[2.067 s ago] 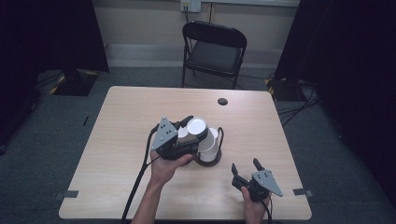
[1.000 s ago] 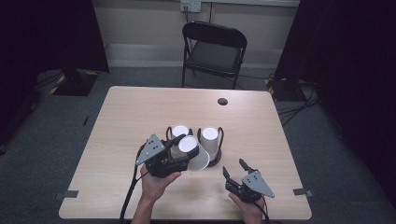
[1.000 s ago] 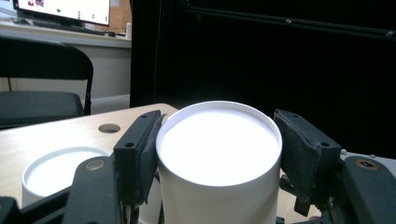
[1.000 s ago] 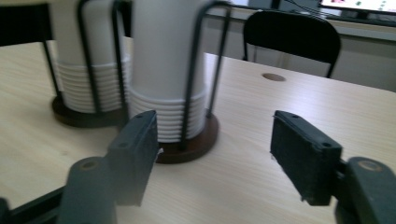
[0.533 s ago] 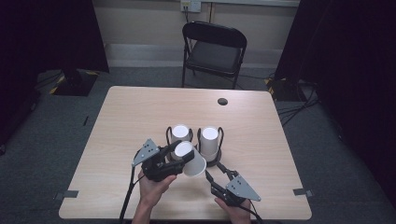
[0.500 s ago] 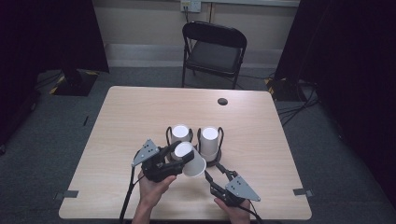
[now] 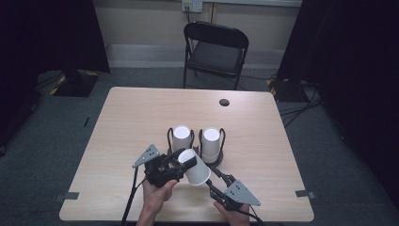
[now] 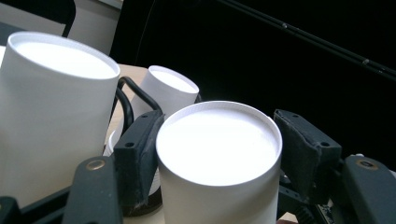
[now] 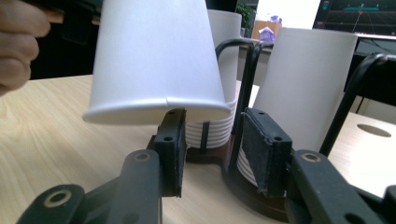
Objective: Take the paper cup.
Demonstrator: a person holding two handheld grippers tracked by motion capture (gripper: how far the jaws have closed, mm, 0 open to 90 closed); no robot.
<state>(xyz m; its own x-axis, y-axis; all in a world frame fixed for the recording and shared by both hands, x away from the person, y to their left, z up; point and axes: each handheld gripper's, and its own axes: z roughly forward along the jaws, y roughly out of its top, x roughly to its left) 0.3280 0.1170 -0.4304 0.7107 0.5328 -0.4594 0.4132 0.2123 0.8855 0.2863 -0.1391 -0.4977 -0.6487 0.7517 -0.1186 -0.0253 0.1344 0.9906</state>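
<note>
Nearest the person, the left gripper (image 7: pixel 181 162) clamps a single upside-down paper cup (image 7: pixel 196 166), tilted above the counter (image 7: pixel 131 117). The right gripper (image 7: pixel 217 176) sits just beside that cup's rim, its jaws half open and just closing, nothing held. Behind them, two stacks of cups (image 7: pixel 181 138) stand in black holders (image 7: pixel 221 155). Farther off is a chair (image 7: pixel 214 54).

Lighting, your high view: table (image 7: pixel 141 122) evenly lit from above, shadows soft, surroundings falling to near black. Your left gripper view: paper cup (image 8: pixel 218 140) tops glare white, detail lost. Your right gripper view: background soft, monitor (image 9: pixel 357 14) blown bright.
</note>
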